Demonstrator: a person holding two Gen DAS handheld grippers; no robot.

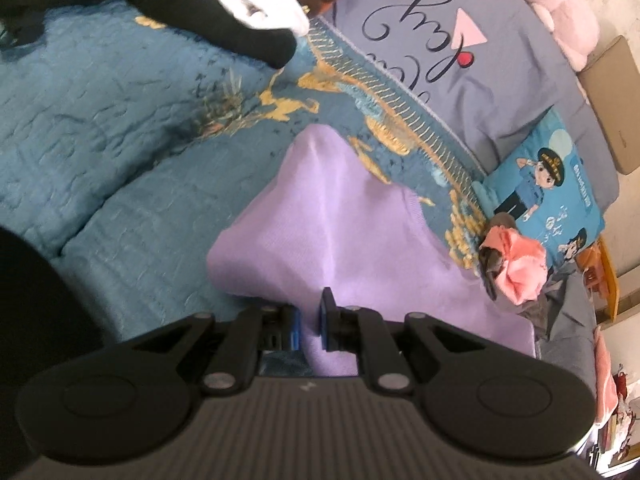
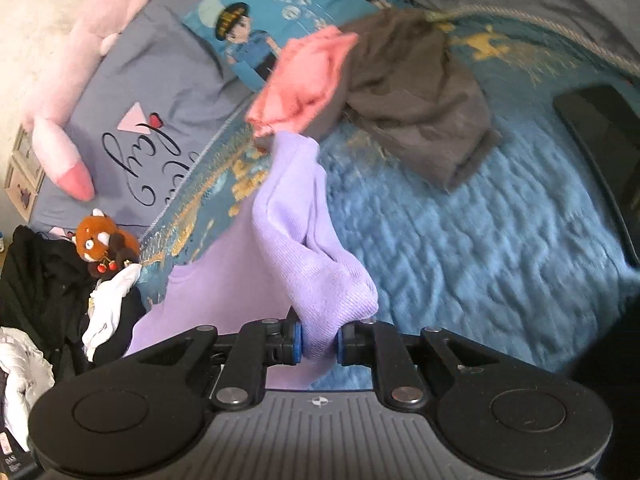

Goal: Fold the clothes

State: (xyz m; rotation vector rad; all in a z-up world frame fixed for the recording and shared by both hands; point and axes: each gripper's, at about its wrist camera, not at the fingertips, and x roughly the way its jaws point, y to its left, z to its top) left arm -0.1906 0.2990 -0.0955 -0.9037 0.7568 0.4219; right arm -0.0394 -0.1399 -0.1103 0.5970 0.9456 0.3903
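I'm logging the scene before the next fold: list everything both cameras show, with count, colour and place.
Sweater: one, lilac, on the bedspread, pinched at two spots.
Bedspread: one, blue with gold embroidery, under the clothes.
Pink garment: one, coral pink, crumpled next to the cartoon pillow.
Brown garment: one, grey-brown, heaped beside the pink one.
Dark clothes: pile, black, at the bedspread's edge.
White garments: at least one, white, on the black pile.
Plush toy: one, orange-brown, next to that pile.
Cartoon pillow: one, blue.
Lettered pillow: one, grey-purple.
Pink plush: one, pale pink, behind the pillows.
Left tongs: black, blue pads, shut on the sweater.
Right tongs: same, shut on the sweater.
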